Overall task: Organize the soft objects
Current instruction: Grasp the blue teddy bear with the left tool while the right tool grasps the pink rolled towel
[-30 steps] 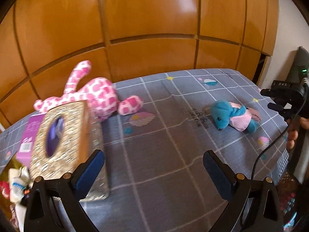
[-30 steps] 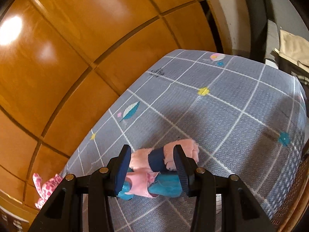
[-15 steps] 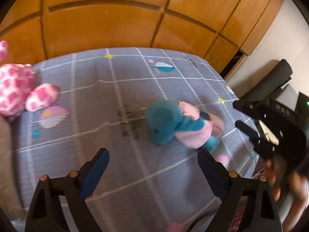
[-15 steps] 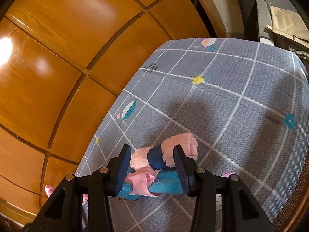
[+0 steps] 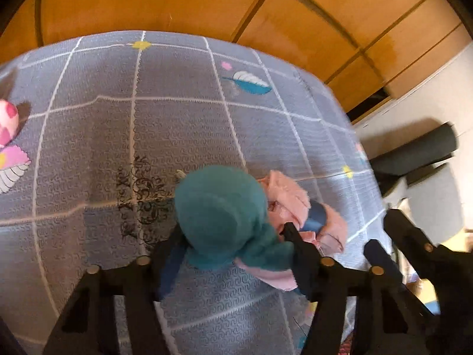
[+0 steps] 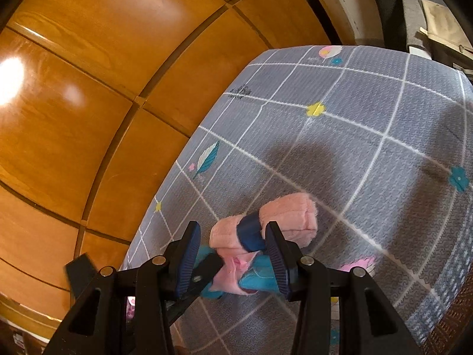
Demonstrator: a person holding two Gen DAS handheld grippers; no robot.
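Both tools grip the teal plush toy point(image 5: 218, 216) on the gray checked bed cover point(image 5: 147, 124). The left tool point(image 5: 230, 245) pinches its head — the right tool point(image 6: 233, 257) clamps its pink-dressed body.

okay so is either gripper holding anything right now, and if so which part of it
Both bracket the teal plush toy. The left gripper closes around its head and neck; the right gripper straddles its pink-dressed body. Whether either truly pinches it cannot be told.

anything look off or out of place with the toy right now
Both grippers are on one teal plush toy: the left gripper pinches its head and neck, while the right gripper straddles its body. It lies on the grey checked mat; no damage shows.
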